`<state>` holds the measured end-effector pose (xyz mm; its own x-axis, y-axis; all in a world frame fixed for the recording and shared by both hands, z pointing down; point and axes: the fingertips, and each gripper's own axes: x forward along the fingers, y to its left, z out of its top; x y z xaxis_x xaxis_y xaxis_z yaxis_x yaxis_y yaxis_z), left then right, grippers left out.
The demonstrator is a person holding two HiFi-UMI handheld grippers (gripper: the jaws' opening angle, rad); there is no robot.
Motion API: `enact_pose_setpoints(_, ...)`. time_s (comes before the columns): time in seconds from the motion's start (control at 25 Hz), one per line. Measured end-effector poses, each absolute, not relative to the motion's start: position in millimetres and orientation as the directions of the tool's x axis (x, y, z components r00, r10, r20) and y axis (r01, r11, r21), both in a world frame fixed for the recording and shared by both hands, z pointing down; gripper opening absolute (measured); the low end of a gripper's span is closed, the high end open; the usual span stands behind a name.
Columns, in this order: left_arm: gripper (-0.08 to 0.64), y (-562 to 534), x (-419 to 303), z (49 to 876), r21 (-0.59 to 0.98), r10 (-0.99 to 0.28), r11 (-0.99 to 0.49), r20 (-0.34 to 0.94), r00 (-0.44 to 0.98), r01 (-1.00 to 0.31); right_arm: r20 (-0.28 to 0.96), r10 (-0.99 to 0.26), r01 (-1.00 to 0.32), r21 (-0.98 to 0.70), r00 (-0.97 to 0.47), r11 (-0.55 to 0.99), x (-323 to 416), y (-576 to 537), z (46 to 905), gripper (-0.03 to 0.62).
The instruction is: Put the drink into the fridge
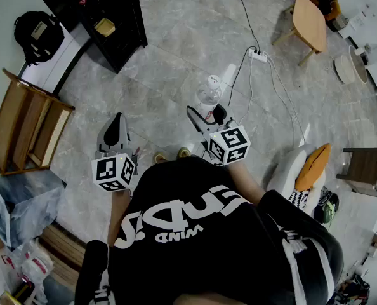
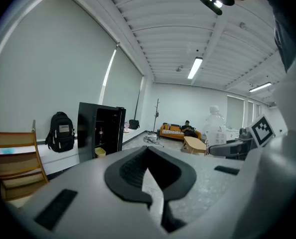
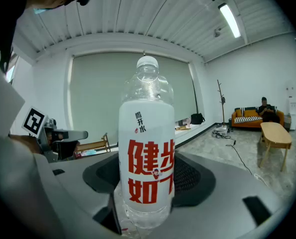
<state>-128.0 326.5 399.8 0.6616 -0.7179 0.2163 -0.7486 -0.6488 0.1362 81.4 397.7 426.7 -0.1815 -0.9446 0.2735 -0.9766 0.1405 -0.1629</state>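
Note:
A clear drink bottle (image 3: 147,148) with a white label and red print stands upright between the jaws of my right gripper (image 3: 145,183), which is shut on its lower body. The head view shows that bottle (image 1: 209,94) above the grey tiled floor, held out ahead of the right gripper (image 1: 203,116). My left gripper (image 1: 115,132) hangs lower left with its jaws together and nothing in them; its tips (image 2: 148,151) meet in the left gripper view. The black fridge (image 1: 106,18) stands far left with its front open and dark; it also shows as the fridge (image 2: 100,131) with small items on its shelves.
A black backpack (image 1: 37,33) leans beside the fridge. A wooden chair (image 1: 26,129) stands at the left. A power strip (image 1: 258,56) with cables lies on the floor ahead. A wooden table (image 1: 309,21) is far right, and a seat with an orange cushion (image 1: 315,166) near right.

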Motion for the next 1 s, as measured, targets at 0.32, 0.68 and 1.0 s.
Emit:
enact_pose_setpoints(0.32, 0.008, 319, -133, 400, 0.144, -0.710, -0.657, 0.212, 0.672, -0.740, 0.251, -0.950, -0.969, -0.210, -0.185, 0.134, 73, 392, 425, 0.302)
enact_pose_setpoints(0.68, 0.008, 309, -148, 407, 0.117, -0.679, -0.693, 0.225, 0.698, -0.712, 0.232, -0.951, -0.967, -0.202, -0.204, 0.158, 43, 386, 428, 0.301)
enact_pose_setpoints(1.0, 0.008, 295, -154, 415, 0.116, -0.651, -0.720, 0.227, 0.724, -0.684, 0.223, -0.959, -0.971, -0.200, -0.173, 0.129, 40, 372, 434, 0.301)
